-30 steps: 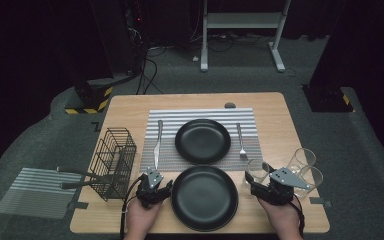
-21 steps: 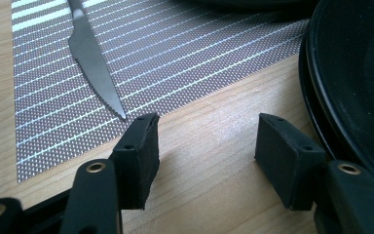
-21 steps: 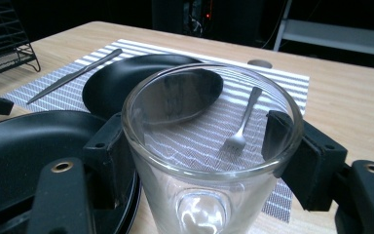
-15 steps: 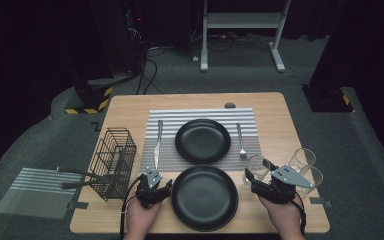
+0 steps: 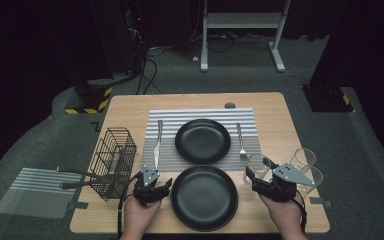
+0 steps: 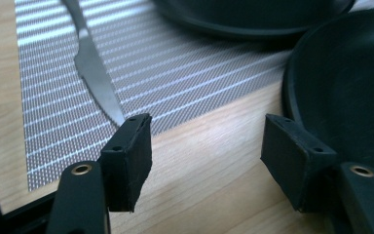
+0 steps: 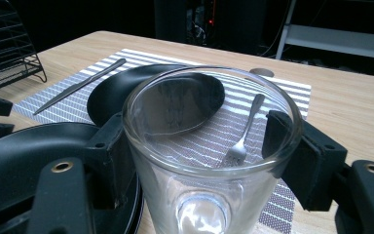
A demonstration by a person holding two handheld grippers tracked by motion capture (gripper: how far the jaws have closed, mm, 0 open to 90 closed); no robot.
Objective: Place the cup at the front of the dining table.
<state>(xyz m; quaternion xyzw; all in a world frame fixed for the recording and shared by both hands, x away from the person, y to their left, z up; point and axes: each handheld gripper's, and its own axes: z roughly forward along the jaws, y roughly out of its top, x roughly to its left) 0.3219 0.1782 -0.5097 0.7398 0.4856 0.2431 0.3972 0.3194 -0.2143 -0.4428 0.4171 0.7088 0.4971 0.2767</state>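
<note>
Watching remotely, I saw my right tool [image 7: 195,146] clamped around a glass [image 7: 209,161] just right of the near plate [image 5: 204,197], while my left tool [image 6: 204,156] (jaws just widened, nothing between) faced the knife [image 6: 95,73] lying lengthwise ahead.

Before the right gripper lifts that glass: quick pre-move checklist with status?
1. Glass between the right gripper pads: ok, a pad sits at each side of the wall.
2. Pads pressing firmly on the glass: cannot tell.
3. Glass upright on the table: ok.
4. Neighbouring glasses close behind the gripper: not ok, a lift could brush them.
5. Left gripper free: ok, jaws have just been opening, only bare table between them, beside the near plate.
6. Fork and knife out of the way on the placemat: ok.
</note>
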